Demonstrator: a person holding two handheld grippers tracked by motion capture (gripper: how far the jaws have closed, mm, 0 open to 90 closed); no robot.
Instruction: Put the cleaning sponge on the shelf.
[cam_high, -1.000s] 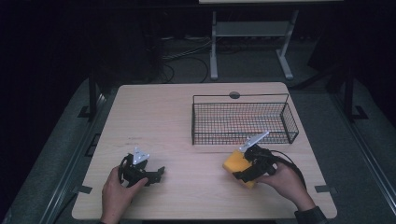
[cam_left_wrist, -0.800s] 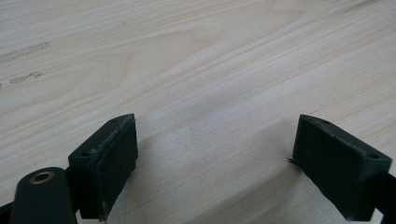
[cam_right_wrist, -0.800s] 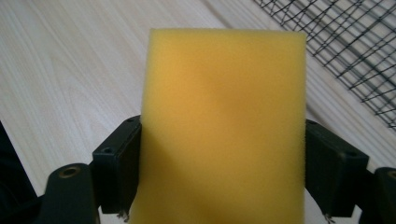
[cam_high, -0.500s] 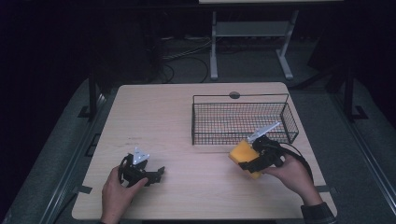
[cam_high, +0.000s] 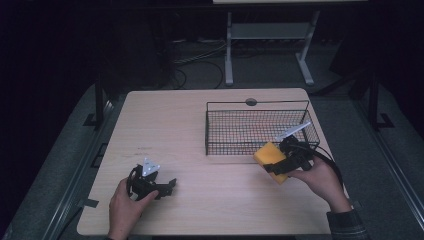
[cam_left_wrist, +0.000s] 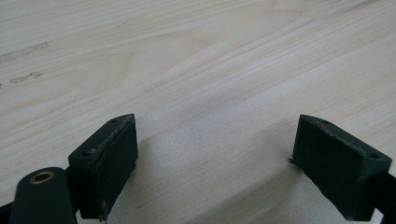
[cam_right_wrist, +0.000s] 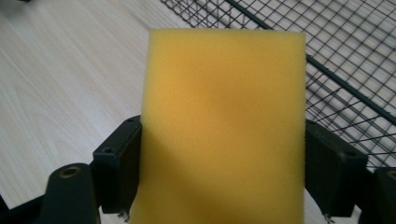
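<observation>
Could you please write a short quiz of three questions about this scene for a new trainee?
1. True or false: the yellow sponge lies inside the wire basket.
2. Which gripper holds the sponge? A) left gripper B) right gripper
3. What is between the fingers of the left gripper?

Key:
1. False. It is gripped in front of the basket, outside it.
2. B.
3. Nothing; they stand open over the bare wooden table.

My left gripper (cam_high: 167, 186) sits at seven o'clock, jaws wide apart; my right gripper (cam_high: 272, 167), at four o'clock, jaws clamped.
</observation>
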